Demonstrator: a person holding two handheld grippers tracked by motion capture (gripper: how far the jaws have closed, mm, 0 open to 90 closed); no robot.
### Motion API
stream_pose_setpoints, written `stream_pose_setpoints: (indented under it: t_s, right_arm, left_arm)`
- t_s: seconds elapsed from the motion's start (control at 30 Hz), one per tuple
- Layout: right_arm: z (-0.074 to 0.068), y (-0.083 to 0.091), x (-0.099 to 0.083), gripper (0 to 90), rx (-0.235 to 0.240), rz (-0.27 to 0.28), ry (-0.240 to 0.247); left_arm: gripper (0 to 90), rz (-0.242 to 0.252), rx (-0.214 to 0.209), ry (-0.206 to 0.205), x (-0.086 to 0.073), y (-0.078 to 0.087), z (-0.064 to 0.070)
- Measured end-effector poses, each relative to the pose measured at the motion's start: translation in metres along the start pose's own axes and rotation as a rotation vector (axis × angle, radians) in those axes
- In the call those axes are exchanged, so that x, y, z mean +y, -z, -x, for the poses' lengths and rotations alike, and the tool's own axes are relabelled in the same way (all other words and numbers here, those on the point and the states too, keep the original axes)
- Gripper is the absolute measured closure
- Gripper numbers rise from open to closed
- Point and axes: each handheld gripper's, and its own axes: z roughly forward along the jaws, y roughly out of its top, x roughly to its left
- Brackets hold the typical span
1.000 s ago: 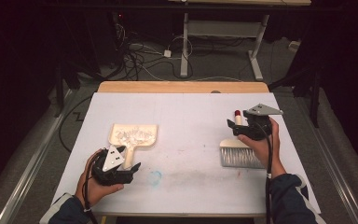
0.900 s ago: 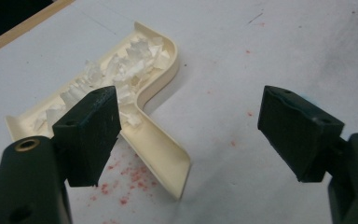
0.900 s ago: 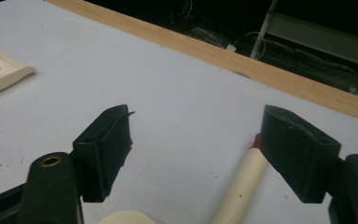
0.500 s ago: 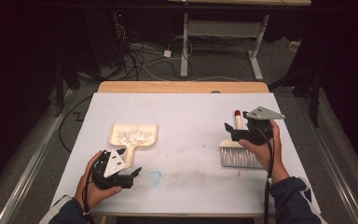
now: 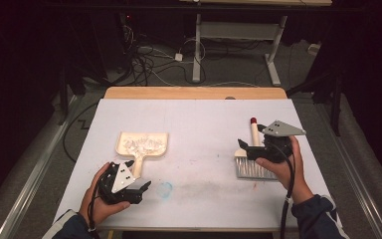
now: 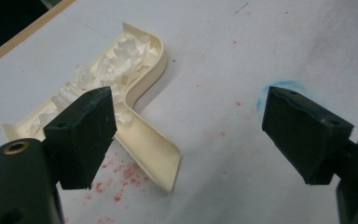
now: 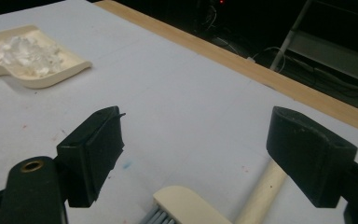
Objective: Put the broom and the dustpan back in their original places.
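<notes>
A cream dustpan (image 5: 142, 146) holding white crumpled bits lies left of the table's middle, its handle toward the person; it appears as the dustpan (image 6: 121, 93) and the dustpan (image 7: 32, 56) too. My left gripper (image 5: 142, 189) stands open just short of the handle's end, with nothing between its jaws (image 6: 186, 135). A hand brush (image 5: 252, 159) with a cream handle and grey bristles lies at the right. My right gripper (image 5: 242, 147) hovers open over the brush head (image 7: 191, 205), and the brush handle (image 7: 261, 196) runs below the right jaw.
The white table cover (image 5: 199, 124) carries a blue smudge (image 5: 165, 189) near the front and red specks (image 6: 121, 177) by the dustpan handle. A wooden table edge (image 5: 194, 92) runs along the back. Beyond it are cables and a desk frame (image 5: 234, 35) on the dark floor.
My left gripper has drawn back from the dustpan handle toward the front edge. My right gripper has dropped lower and nearer, over the brush head.
</notes>
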Motion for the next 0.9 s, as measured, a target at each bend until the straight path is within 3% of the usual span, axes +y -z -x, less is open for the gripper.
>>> stream_pose_setpoints:
  t_s: [0.23,0.4,0.5,0.9]
  right_arm:
    - [-0.007,0.008,-0.008,19.4,-0.017,-0.014,0.058]
    - [-0.009,0.016,-0.013,19.6,-0.022,-0.002,0.070]
    - [-0.011,0.021,-0.016,20.0,-0.027,0.035,0.088]
    - [-0.017,0.035,-0.032,20.2,-0.017,0.038,0.120]
  left_arm:
    - [17.1,-0.001,-0.007,-0.001,0.000,-0.001,0.001]
    - [17.1,-0.008,-0.012,-0.004,-0.001,-0.001,0.001]
    - [17.0,-0.012,-0.010,-0.005,-0.001,-0.002,0.001]
    - [17.1,-0.018,-0.013,-0.007,-0.001,-0.003,0.001]
